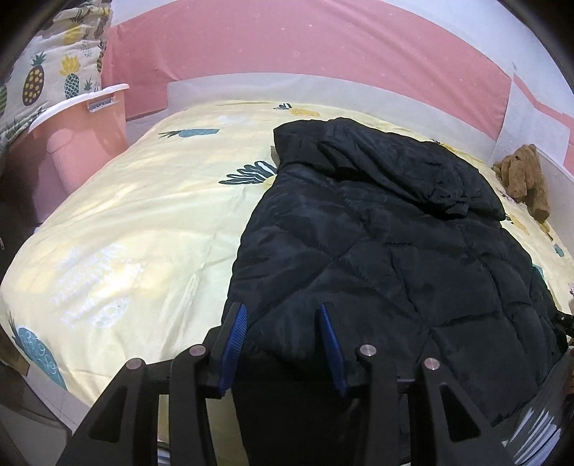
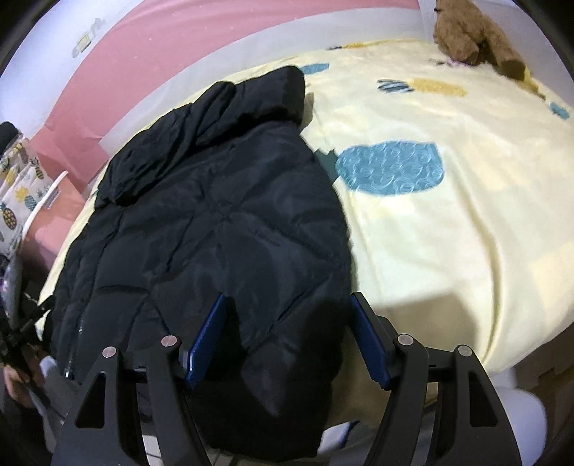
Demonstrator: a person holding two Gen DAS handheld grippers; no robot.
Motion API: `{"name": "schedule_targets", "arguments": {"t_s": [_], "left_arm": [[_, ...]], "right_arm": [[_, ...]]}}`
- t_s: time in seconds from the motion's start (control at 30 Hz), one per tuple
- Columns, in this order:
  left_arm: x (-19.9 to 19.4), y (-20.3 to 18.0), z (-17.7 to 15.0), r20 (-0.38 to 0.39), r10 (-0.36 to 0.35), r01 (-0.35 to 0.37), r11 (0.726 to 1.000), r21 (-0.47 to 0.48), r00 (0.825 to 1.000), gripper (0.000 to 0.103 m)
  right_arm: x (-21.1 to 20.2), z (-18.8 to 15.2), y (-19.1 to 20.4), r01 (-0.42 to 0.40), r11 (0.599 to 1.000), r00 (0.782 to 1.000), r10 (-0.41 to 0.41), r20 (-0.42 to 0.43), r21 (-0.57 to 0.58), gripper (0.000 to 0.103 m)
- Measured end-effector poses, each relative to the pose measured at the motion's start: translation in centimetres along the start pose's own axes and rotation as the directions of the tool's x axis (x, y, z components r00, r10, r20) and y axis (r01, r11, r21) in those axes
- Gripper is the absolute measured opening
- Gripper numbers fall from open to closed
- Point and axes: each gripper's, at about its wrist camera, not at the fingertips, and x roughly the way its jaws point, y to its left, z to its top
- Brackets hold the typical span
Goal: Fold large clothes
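Plainly unlabelled black jacket point(image 1: 376, 243) on bed; left tool point(image 1: 283, 344), right tool point(image 2: 287, 337) both agape

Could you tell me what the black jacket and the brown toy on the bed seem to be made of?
Black quilted jacket: probably smooth synthetic shell, padded; faint sheen, stitched puffy panels. Brown stuffed toy: plush, fuzzy matte pile.

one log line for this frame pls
jacket: flat on bed, hem over near edge | left tongs: open at hem | right tongs: open at hem | fold: not started
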Motion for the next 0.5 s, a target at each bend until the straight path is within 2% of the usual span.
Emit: {"name": "schedule_targets", "arguments": {"t_s": [0.1,0.2,0.5], "left_arm": [[-0.5,-0.1,-0.4,0.005,0.024,-0.024,1.0,0.01,1.0,0.043],[-1.1,0.1,-1.0,0.021,0.058,-0.058,0.998,0.017,0.998,0.056],[0.5,1.6,-2.4,-0.039,-0.027,0.024,0.996,-0.086,0.999,0.059]], "right_arm": [[0.0,-0.4,0.1,-0.026,1.0,1.0,0.026,-0.015,0.014,0.069],[-0.1,-0.8,0.0,-0.048,0.998,0.999,0.048,-0.022,0.031,0.069],[0.0,-1.1,0.1,-0.059,0.997,0.997,0.061,-0.041,0.05,0.069]]}}
